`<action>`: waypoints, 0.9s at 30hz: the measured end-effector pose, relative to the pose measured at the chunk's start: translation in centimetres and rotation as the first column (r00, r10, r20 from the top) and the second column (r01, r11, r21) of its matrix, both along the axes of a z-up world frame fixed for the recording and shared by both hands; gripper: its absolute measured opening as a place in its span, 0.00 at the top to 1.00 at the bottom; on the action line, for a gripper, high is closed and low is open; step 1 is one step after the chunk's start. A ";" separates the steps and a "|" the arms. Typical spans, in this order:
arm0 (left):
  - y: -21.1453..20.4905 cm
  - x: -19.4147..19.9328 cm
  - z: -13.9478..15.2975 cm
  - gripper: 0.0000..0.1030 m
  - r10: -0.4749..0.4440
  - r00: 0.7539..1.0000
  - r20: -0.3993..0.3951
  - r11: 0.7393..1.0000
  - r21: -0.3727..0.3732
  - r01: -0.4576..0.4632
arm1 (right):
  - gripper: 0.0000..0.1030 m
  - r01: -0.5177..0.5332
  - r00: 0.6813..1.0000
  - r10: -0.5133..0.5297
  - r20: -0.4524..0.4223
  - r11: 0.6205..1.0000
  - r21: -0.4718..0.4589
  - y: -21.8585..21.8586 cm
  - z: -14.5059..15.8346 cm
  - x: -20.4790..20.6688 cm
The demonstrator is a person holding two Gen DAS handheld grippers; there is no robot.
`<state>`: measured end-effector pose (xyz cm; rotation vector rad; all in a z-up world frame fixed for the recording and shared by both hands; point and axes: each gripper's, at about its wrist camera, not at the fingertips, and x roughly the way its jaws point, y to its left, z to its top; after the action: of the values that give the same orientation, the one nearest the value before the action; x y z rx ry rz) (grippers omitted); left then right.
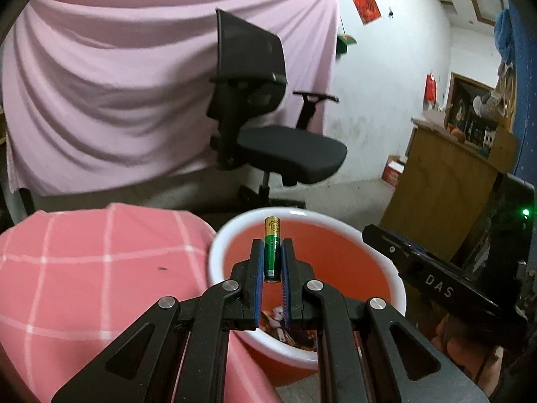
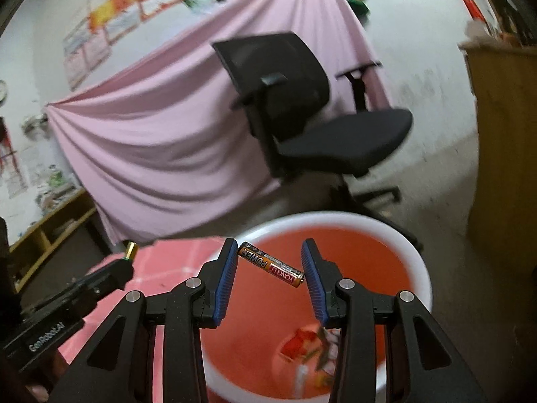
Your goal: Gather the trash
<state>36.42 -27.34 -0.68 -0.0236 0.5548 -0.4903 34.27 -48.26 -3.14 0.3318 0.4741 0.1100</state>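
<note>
Left wrist view: the left gripper [image 1: 272, 252] is clamped narrowly on a green and gold battery [image 1: 272, 250], which stands upright between the blue pads [image 1: 257, 262], its gold end rising above the fingertips. The battery hangs over the open mouth of a red bin [image 1: 335, 255] with a white rim; printed wrappers [image 1: 292, 330] lie at the bottom of it. To the left of the bin is a table under a pink checked cloth [image 1: 84, 268]. The right gripper's black body [image 1: 436, 285] crosses the right side of the frame. Behind stand a black office chair [image 1: 268, 117], a pink sheet [image 1: 117, 84] hung across the wall, and a wooden cabinet [image 1: 446, 181].

Right wrist view: the right gripper [image 2: 268, 265] holds a second battery [image 2: 272, 264], black and orange with gold lettering, endwise between its blue pads [image 2: 225, 278]. The jaws stand moderately apart, spanned by the battery's length; it lies tilted, its left end higher. It too is above the bin [image 2: 386, 255], where crumpled wrappers [image 2: 308, 346] show on the floor of it. At the left edge the left gripper [image 2: 127, 258] appears from the side, the gold tip of its battery [image 2: 130, 250] protruding over the checked cloth [image 2: 174, 262]. The chair [image 2: 312, 107] and the pink sheet [image 2: 161, 134] fill the background, slightly blurred.
</note>
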 end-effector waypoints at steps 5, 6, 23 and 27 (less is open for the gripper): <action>-1.2 0.5 -1.1 0.92 -0.019 0.999 -0.051 0.999 0.044 0.022 | 0.62 0.033 0.997 -0.029 -0.076 0.998 0.048 -1.9 -1.3 0.1; -1.3 0.5 -1.4 0.91 -0.017 0.998 -0.059 0.998 0.056 0.021 | 0.60 0.036 0.996 -0.031 -0.080 0.998 0.053 -2.1 -1.4 0.0; 2.6 -1.2 0.3 0.63 0.059 0.997 -0.058 0.998 0.036 -0.057 | 0.51 0.035 0.998 -0.034 -0.048 0.999 0.019 -1.1 -0.3 -0.7; 4.7 -2.6 1.7 0.61 0.091 0.995 -0.045 0.996 0.024 -0.090 | 0.41 0.028 1.000 -0.028 -0.010 1.000 -0.008 0.2 0.9 -1.5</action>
<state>33.84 -22.67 0.98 -0.0386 0.6014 -0.3957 32.76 -48.09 -2.28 0.3315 0.4798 0.0789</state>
